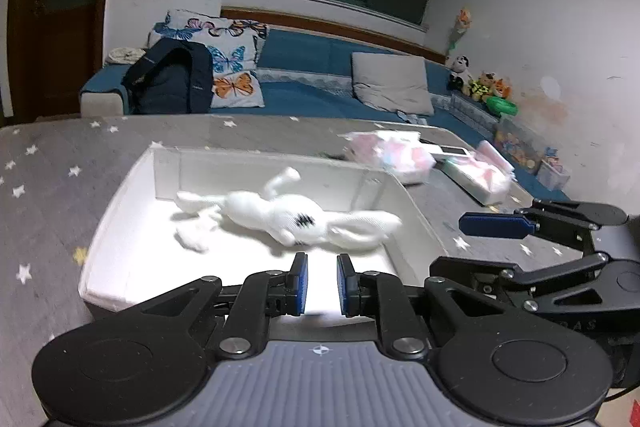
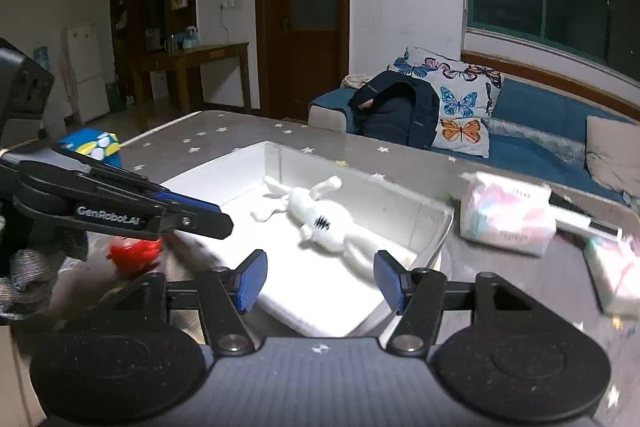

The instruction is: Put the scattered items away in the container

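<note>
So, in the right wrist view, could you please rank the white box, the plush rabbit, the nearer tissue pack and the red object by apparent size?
1. white box
2. nearer tissue pack and plush rabbit: look alike, so no ranking between them
3. red object, though the left gripper partly hides it

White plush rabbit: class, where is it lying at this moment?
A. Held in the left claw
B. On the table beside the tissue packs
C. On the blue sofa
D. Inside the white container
D: the white plush rabbit lies flat on the floor of the white container, with neither claw touching it.
</note>
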{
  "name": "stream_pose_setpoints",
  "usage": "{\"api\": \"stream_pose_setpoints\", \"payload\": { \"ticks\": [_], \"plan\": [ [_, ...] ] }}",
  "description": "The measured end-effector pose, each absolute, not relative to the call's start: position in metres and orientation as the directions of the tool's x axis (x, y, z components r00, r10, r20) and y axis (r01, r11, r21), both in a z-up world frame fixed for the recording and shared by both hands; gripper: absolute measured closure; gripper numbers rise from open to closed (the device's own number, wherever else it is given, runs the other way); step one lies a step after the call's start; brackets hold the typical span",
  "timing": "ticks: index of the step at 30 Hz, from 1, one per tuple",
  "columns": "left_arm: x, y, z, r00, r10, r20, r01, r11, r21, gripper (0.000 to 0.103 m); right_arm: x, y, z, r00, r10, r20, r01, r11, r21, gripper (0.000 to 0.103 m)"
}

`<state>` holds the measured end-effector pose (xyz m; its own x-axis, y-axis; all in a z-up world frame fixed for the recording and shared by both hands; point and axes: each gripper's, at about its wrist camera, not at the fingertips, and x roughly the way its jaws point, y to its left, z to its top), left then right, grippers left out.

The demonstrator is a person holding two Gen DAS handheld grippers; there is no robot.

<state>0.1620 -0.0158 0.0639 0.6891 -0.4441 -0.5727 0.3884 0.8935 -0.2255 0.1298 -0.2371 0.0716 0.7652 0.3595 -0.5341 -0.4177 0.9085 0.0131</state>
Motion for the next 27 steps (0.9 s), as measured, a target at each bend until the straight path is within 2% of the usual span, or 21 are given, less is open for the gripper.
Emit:
{"api": "stream_pose_setpoints", "payload": {
  "ticks": [2, 10, 15, 23, 27],
  "plan": [
    [0.153, -0.017, 0.061, 0.677, -0.46, -0.575, 0.394, 0.886, -0.245, 0.084, 0.116, -0.239, 0.067, 0.764, 0.363, -0.533, -0.414, 0.91, 0.027, 0.036],
    [0.127, -0.029, 0.046, 0.608, -0.525, -0.596, 0.432, 0.848, -0.307, 0.083, 0.073, -0.246, 0.044, 0.759, 0.34, -0.555, -0.386, 0.922, 0.038, 0.032],
    [0.124, -0.032, 0.037, 0.562, -0.559, -0.609, 0.421, 0.828, -0.371, 0.079, 0.061, -0.25, 0.029, 0.749, 0.325, -0.578, -0.357, 0.932, 0.062, 0.032],
    [0.132, -0.031, 0.032, 0.526, -0.604, -0.598, 0.411, 0.797, -0.443, 0.075, 0.057, -0.249, 0.013, 0.731, 0.33, -0.598, -0.341, 0.935, 0.1, 0.034],
    [0.136, -0.03, 0.027, 0.519, -0.604, -0.605, 0.396, 0.797, -0.455, 0.075, 0.06, -0.247, 0.006, 0.72, 0.334, -0.608, -0.324, 0.937, 0.132, 0.041]
  ]
}}
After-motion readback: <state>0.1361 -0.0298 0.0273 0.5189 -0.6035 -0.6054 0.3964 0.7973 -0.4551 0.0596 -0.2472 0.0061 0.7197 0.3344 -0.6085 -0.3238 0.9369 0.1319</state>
